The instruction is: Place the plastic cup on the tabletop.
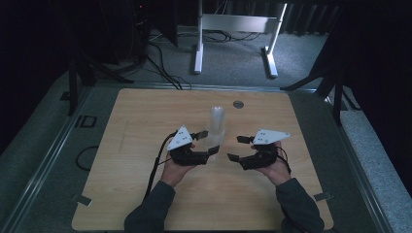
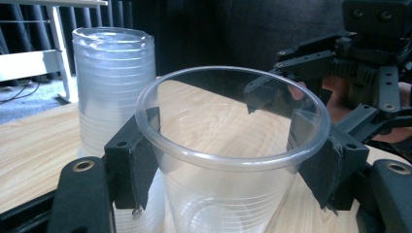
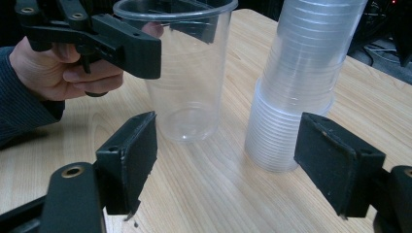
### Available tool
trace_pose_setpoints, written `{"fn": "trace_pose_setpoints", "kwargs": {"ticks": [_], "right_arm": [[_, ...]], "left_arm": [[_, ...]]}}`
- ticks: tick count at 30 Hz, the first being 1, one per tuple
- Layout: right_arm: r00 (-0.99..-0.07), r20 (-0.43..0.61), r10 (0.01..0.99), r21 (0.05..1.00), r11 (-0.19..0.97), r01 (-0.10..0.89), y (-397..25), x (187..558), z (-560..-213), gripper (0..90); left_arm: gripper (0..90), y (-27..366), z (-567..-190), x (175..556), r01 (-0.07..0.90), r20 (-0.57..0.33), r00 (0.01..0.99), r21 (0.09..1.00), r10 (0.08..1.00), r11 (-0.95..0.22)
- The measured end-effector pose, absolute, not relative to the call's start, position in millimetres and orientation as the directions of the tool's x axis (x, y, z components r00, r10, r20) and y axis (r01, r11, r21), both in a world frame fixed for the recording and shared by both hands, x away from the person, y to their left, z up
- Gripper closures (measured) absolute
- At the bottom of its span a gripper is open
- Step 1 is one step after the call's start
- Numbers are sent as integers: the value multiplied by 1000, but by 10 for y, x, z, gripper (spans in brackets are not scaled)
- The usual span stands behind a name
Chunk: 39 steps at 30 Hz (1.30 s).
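A single clear plastic cup (image 2: 223, 204) stands upright between the jaws of my left gripper (image 2: 228, 155), which is shut on it just below the rim. In the right gripper view the cup (image 3: 187, 82) has its base on the wood, with my left gripper (image 3: 165, 29) round its top. A tall stack of clear cups (image 3: 299, 82) stands right beside it, apart from it. My right gripper (image 3: 226, 160) is open, with nothing between its pads, a short way in front of both. In the high view the left gripper (image 1: 208, 142) and right gripper (image 1: 235, 148) face each other below the stack (image 1: 216, 121).
The wooden table (image 1: 145, 116) has a small round metal grommet (image 1: 237, 104) behind the stack. Cables trail from both grippers toward the front edge. A white frame stand (image 1: 235, 29) is on the floor beyond the table.
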State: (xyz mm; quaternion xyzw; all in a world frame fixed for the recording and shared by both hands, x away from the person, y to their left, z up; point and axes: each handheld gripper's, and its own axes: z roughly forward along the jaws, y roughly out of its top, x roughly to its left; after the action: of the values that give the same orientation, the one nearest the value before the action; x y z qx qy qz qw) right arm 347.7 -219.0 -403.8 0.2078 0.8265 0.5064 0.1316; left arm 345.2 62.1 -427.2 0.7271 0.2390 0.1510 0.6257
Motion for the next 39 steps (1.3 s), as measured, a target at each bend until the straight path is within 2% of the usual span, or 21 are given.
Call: {"fn": "trace_pose_setpoints", "kwargs": {"ticks": [39], "right_arm": [[-877, 1, 480, 891, 397, 218, -2220, 3472, -4085, 233]], "left_arm": [[293, 566, -4383, 3460, 157, -64, 823, 980, 565, -119]]}}
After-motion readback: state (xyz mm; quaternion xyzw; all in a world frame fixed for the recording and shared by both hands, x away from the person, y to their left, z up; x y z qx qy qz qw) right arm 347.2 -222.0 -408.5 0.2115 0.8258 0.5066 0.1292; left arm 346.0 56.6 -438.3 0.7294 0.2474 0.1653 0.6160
